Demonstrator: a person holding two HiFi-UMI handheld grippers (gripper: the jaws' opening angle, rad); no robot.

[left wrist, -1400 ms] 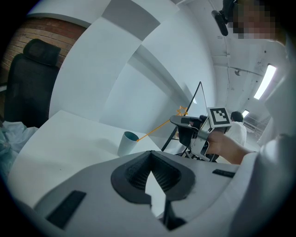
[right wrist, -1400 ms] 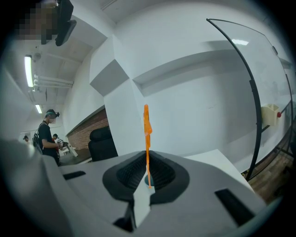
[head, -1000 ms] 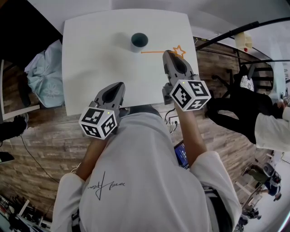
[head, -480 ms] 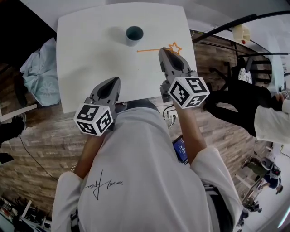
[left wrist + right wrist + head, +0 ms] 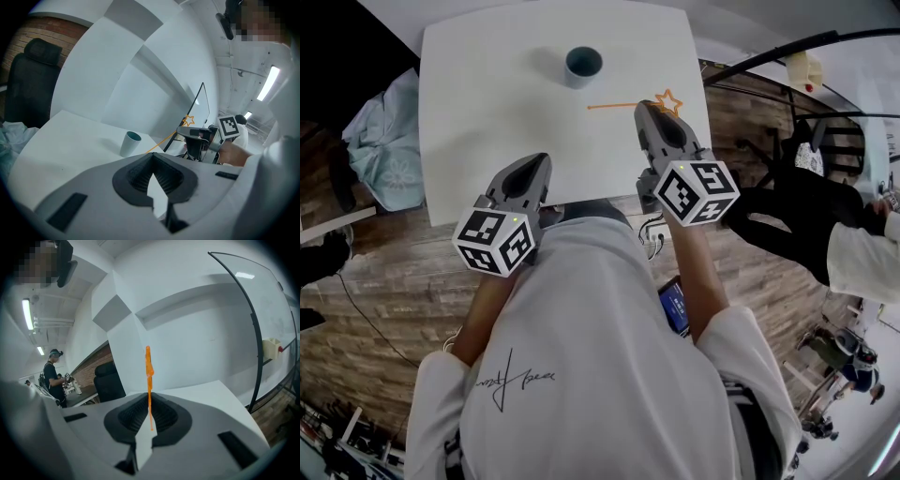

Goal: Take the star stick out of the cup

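Note:
A teal-lined cup (image 5: 582, 66) stands upright at the far middle of the white table (image 5: 487, 103); it also shows in the left gripper view (image 5: 130, 143). The orange star stick (image 5: 623, 104) is outside the cup, to its near right, with its star (image 5: 668, 101) pointing right. My right gripper (image 5: 647, 106) is shut on the stick, which runs up between its jaws (image 5: 149, 380). My left gripper (image 5: 539, 161) hovers over the table's near edge with its jaws together (image 5: 153, 157) and nothing in them. It sees the star (image 5: 189, 120) held by the right gripper (image 5: 194, 133).
A pale blue cloth (image 5: 384, 150) lies on something left of the table. A black curved pole (image 5: 769, 61) arcs at the right, past the table's edge. A black chair (image 5: 28, 84) stands beyond the far left corner. People (image 5: 50, 371) stand in the background.
My right gripper, with the stick in it, has drawn a little further from the cup, toward me. The left gripper has barely moved.

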